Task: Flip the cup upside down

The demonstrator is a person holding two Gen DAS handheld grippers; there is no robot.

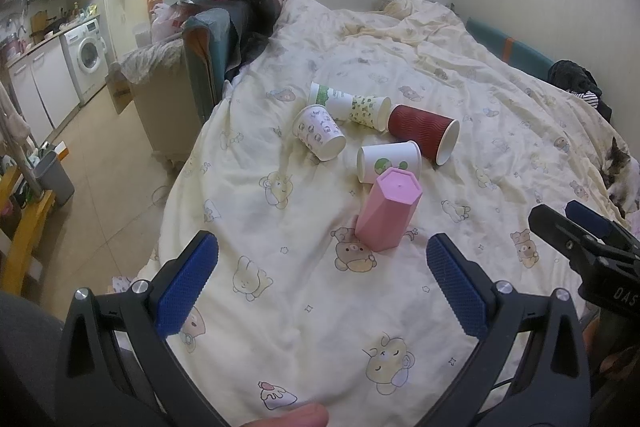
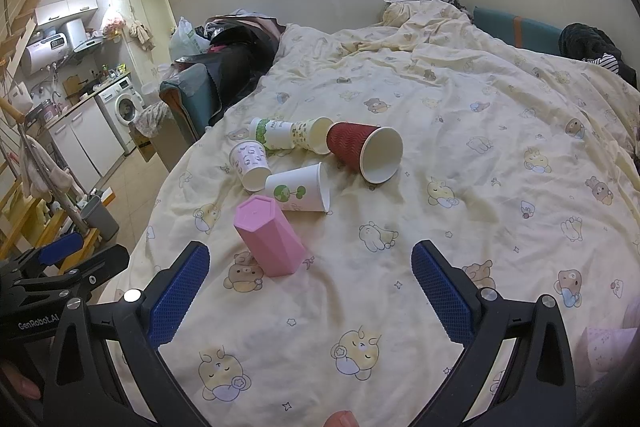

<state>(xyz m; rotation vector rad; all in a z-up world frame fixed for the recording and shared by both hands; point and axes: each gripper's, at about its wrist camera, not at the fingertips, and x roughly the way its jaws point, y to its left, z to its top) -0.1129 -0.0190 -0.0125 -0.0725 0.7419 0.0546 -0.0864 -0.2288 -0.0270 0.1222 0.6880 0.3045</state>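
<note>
A pink hexagonal cup (image 1: pixel 388 211) stands upside down on the bed, base up, leaning a little; it also shows in the right wrist view (image 2: pixel 270 239). Behind it several paper cups lie on their sides: a white one with a green tree print (image 1: pixel 390 161) (image 2: pixel 300 193), a dark red ribbed one (image 1: pixel 424 133) (image 2: pixel 364 151), a white patterned one (image 1: pixel 320 133) (image 2: pixel 250 165) and two nested ones (image 1: pixel 348 105) (image 2: pixel 292 135). My left gripper (image 1: pixel 322 279) is open and empty, just short of the pink cup. My right gripper (image 2: pixel 310 287) is open and empty, to the cup's right.
The bed's cream bear-print duvet (image 1: pixel 320 307) covers most of the view. A cat (image 1: pixel 618 171) lies at the right edge. A sofa piled with bags (image 1: pixel 208 39) stands to the left, with a kitchen and washing machine (image 1: pixel 86 53) beyond. A grey bin (image 1: pixel 54 175) stands on the floor.
</note>
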